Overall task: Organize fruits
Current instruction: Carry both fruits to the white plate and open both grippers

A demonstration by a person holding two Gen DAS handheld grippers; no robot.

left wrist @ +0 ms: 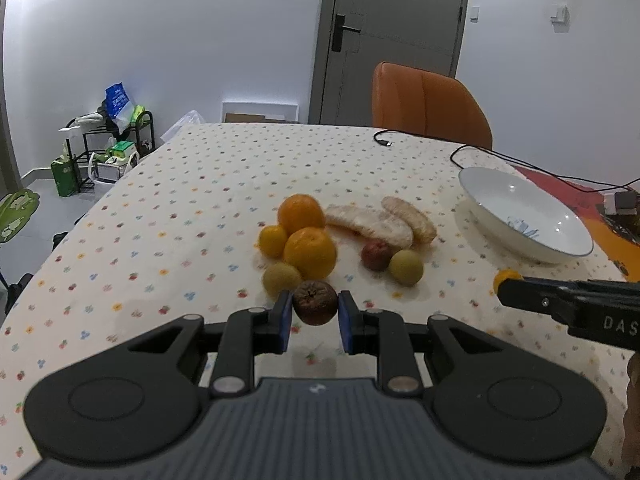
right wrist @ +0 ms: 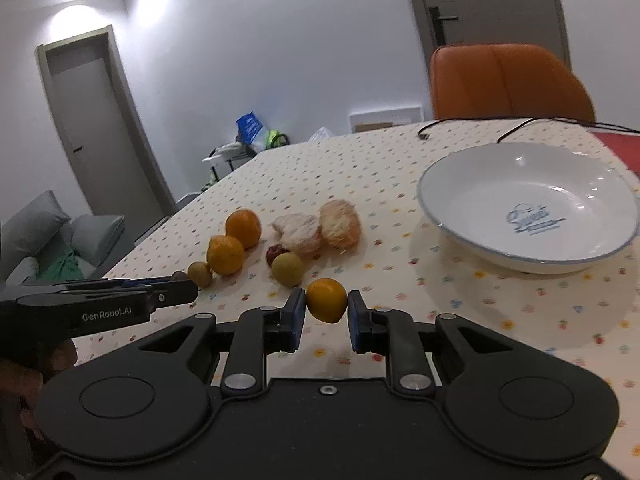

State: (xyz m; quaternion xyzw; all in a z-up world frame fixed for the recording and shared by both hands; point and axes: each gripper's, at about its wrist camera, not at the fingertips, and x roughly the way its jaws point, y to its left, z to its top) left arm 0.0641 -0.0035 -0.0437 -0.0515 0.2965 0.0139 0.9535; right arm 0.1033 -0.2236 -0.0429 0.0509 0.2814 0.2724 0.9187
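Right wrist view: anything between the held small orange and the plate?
Nothing visible. The right hand-held gripper holds the small orange fruit between its pads. The white plate sits ahead to its right, with only bare tablecloth between. The other fruits lie off to the left, outside that path.

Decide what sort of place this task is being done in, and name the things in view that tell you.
Most likely a dining area in a home: a table under a patterned tablecloth, an orange padded chair drawn up to it, an interior door, and a grey sofa nearby.
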